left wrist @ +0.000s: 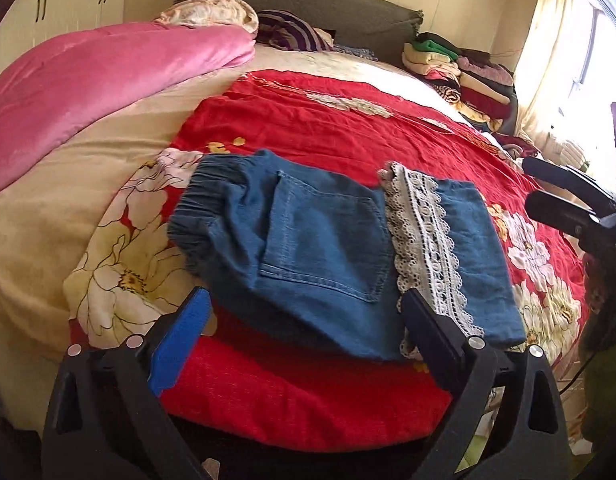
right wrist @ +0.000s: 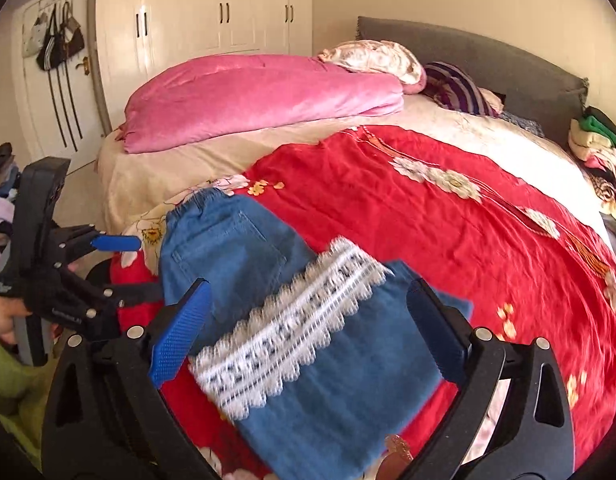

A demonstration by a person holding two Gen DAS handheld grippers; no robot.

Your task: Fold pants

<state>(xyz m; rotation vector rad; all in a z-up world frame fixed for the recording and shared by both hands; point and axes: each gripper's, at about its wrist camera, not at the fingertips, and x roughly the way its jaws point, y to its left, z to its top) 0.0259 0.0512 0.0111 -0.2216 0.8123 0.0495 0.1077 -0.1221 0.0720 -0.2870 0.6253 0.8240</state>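
Note:
Folded blue denim pants (left wrist: 327, 240) with a white lace band (left wrist: 423, 240) lie flat on the red floral bedspread (left wrist: 327, 128), elastic waistband to the left. My left gripper (left wrist: 306, 304) hovers open over their near edge, with nothing between its pads. In the right wrist view the pants (right wrist: 347, 380) and lace band (right wrist: 284, 332) are blurred below my right gripper (right wrist: 309, 296), which is open wide and holds nothing. The right gripper (left wrist: 541, 186) also shows at the right edge of the left wrist view, off the pants. The left gripper (right wrist: 132, 268) appears at the left, held by a hand (right wrist: 4, 316).
A pink quilt (left wrist: 108, 80) lies rolled along the bed's far left, with pillows (left wrist: 216, 12) by the grey headboard (left wrist: 308, 4). A stack of folded clothes (left wrist: 459, 72) sits at the far right near the curtained window. White wardrobe doors (right wrist: 228, 8) and a door hung with bags (right wrist: 56, 48) stand behind.

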